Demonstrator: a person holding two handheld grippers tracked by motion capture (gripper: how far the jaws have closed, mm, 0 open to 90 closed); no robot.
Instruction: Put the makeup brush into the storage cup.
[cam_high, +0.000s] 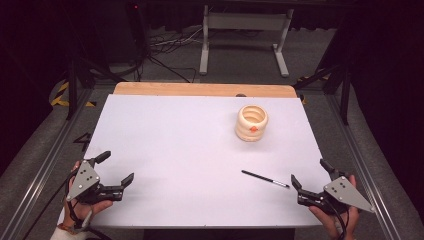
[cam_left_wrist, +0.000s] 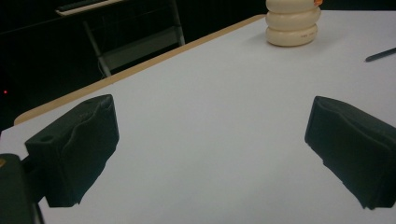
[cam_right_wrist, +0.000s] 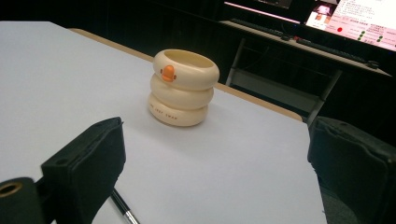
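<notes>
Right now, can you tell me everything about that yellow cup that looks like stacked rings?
The cream-yellow cup looks like three fat rings stacked up, smooth and glossy like plastic or ceramic. It has a small orange beak-like bump on the top ring and tiny lettering on the bottom one. It stands upright, open at the top, on the white table, toward the far right. Nothing else touches it.

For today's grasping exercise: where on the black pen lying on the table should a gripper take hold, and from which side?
Probably the middle of the pen, from straight above, jaws across its thin shaft. It lies flat on the table with free space around it, nearest the open right gripper.
</notes>
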